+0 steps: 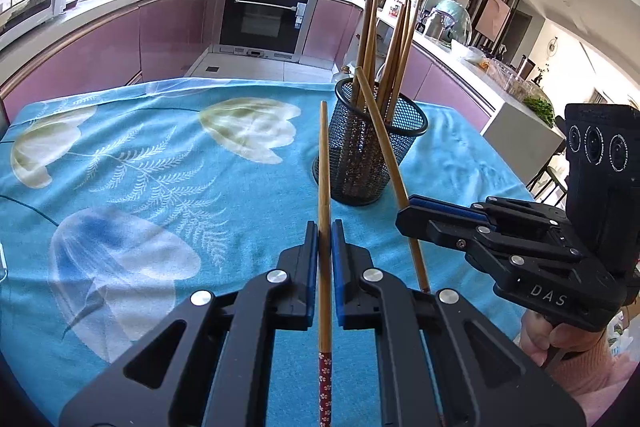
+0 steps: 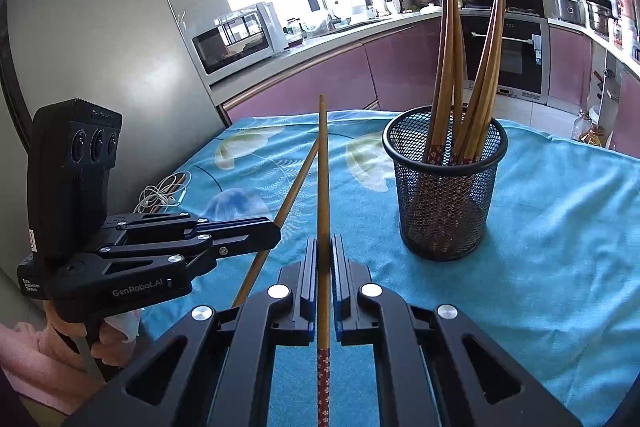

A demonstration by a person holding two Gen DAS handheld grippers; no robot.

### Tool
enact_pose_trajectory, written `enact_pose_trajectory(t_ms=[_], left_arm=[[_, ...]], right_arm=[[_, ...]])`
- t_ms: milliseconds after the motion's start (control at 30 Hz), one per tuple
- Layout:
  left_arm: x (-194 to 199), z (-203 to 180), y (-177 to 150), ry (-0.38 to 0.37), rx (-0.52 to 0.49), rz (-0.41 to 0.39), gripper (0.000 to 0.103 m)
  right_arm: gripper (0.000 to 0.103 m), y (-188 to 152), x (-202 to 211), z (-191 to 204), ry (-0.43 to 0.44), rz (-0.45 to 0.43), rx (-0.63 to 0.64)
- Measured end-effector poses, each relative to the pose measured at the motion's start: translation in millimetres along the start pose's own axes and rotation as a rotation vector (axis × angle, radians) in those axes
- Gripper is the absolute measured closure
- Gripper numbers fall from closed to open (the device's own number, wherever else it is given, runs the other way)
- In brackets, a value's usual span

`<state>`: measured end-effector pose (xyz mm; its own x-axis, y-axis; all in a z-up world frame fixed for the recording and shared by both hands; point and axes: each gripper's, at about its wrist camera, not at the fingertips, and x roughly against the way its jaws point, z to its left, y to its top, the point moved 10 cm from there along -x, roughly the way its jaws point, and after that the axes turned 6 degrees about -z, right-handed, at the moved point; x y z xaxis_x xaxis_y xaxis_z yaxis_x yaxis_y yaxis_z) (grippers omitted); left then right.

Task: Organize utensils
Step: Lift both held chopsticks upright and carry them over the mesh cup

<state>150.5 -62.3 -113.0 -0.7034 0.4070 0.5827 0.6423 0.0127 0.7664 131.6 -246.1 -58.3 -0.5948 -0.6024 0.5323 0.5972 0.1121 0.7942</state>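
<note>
A black mesh cup stands on the blue floral cloth and holds several wooden chopsticks with red patterned ends. My left gripper is shut on one wooden chopstick, pointing forward, left of the cup. My right gripper is shut on another chopstick, also pointing forward. In the left wrist view the right gripper holds its chopstick slanted in front of the cup. In the right wrist view the left gripper holds its chopstick at lower left.
The table is covered by the blue cloth. White earphones lie at its left edge. A fridge stands to the left; kitchen counters and an oven lie beyond the table.
</note>
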Motion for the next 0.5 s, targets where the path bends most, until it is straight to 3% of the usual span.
enact_pose_trajectory(t_ms=[500], left_arm=[[15.4,-9.0,11.9,-0.056,0.008,-0.047,0.095]], right_arm=[[0.097,13.0,18.9,-8.3,-0.003,-0.058,-0.013]])
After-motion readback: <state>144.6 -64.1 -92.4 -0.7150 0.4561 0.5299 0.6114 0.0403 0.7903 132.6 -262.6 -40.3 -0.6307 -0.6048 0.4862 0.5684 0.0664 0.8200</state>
